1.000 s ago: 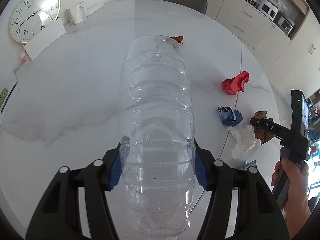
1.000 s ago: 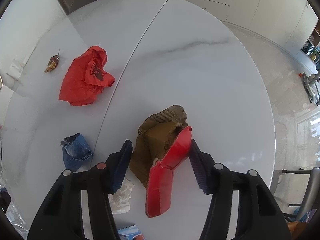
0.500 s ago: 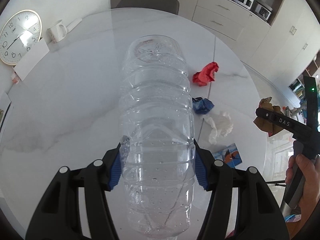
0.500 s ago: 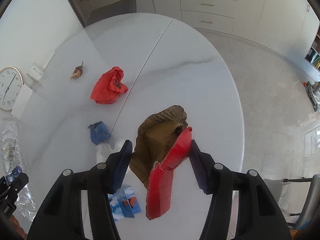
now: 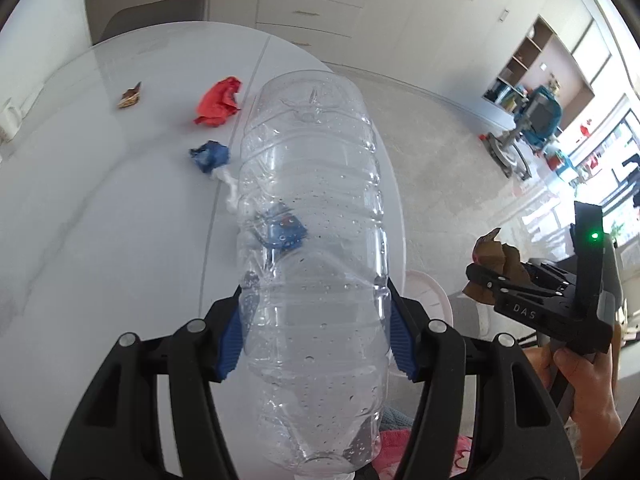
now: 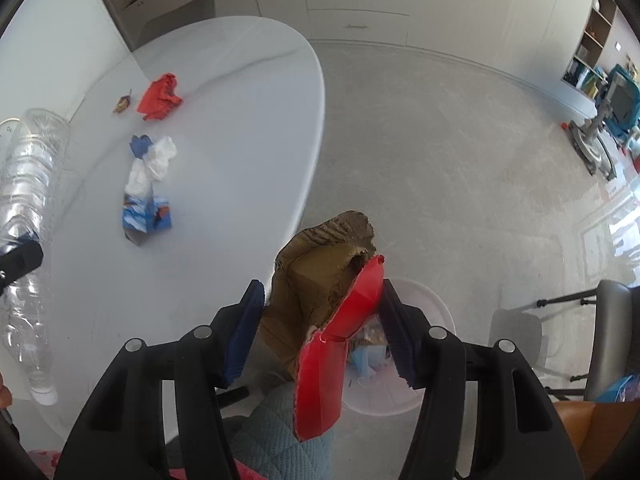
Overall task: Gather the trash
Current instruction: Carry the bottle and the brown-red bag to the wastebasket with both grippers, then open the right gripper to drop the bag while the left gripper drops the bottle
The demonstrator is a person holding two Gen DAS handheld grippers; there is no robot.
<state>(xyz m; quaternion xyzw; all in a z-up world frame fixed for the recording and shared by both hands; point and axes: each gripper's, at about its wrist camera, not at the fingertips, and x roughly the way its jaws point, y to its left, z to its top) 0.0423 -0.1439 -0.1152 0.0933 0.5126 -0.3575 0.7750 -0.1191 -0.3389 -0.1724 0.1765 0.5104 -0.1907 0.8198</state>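
Observation:
My left gripper is shut on a clear empty plastic bottle, base pointing away, held over the white table's right edge. My right gripper is shut on a torn brown and red cardboard piece, off the table and above a pale round bin on the floor with scraps inside. On the table lie a red crumpled paper, a blue crumple, a white tissue, a blue printed carton and a small brown wrapper.
A person's hand holds the right gripper. A grey chair stands to the right of the bin, another chair behind the table. White cabinets line the far wall. A blue machine sits across the open carpet.
Both grippers have swung right, away from the table's middle toward its edge. The right one now hangs over the floor bin. Both keep their hold.

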